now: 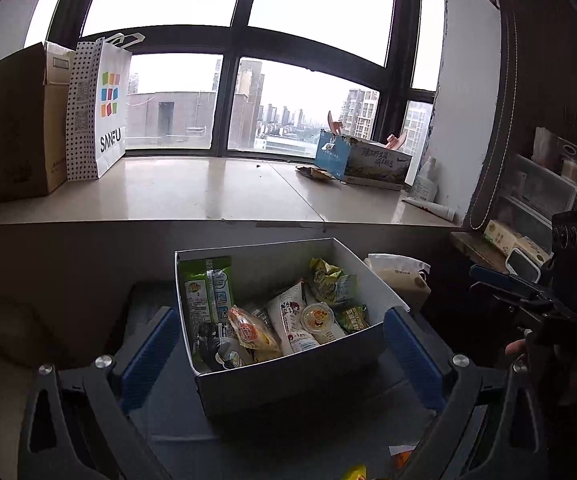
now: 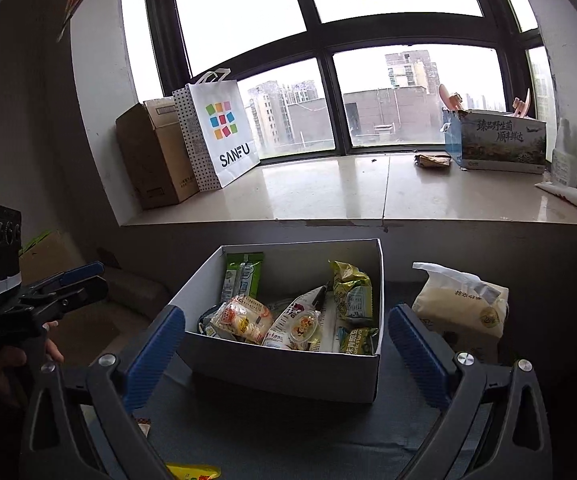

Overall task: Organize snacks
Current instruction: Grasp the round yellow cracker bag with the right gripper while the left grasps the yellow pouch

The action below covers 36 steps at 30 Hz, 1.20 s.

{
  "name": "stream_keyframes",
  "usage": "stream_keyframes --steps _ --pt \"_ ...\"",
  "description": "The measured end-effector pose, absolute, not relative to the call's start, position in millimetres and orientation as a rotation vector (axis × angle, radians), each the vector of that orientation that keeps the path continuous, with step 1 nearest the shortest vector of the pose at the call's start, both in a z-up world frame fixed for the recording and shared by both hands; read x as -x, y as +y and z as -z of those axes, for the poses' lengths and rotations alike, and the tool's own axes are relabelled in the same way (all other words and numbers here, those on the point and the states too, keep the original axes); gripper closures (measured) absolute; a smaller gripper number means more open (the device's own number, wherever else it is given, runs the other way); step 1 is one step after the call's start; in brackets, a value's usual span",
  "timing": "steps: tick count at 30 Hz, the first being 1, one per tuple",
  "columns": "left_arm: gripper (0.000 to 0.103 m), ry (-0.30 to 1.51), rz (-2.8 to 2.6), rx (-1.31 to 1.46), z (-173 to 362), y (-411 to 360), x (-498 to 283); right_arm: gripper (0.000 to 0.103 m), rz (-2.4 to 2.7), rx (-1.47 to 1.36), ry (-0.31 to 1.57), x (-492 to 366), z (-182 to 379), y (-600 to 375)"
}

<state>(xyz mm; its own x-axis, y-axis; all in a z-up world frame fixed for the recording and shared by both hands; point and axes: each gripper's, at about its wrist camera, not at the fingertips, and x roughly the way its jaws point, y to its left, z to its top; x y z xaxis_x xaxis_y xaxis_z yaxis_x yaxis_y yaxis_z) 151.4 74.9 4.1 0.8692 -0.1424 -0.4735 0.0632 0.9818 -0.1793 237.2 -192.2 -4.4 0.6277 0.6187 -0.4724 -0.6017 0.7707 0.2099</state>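
Most snacks already sit in the white box (image 2: 288, 372) (a yellow packet (image 2: 192, 471) lies near, outside), and both grippers' fingers (image 1: 150, 354) (image 2: 156, 344) stand released, grasping nothing

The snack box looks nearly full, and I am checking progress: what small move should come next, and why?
Probably lower the right gripper, open and empty, toward the yellow packet on the grey surface near the camera. The white box already holds several snacks, while this packet lies outside it.
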Motion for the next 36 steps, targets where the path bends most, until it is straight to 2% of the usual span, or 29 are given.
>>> stream_keyframes --steps 10,17,26,36 --pt "0.000 0.531 0.180 0.131 23 39 -52 0.000 -0.668 -0.033 0.573 -138 37 -247" --pt "0.000 0.546 0.196 0.116 35 21 -17 0.000 -0.566 0.002 0.628 -101 80 -277" --pt "0.000 0.586 0.179 0.125 48 27 -14 0.000 -0.485 0.034 0.742 -118 121 -285" --pt "0.000 0.613 0.165 0.131 56 32 -15 0.000 -0.422 0.194 0.864 -180 162 -260"
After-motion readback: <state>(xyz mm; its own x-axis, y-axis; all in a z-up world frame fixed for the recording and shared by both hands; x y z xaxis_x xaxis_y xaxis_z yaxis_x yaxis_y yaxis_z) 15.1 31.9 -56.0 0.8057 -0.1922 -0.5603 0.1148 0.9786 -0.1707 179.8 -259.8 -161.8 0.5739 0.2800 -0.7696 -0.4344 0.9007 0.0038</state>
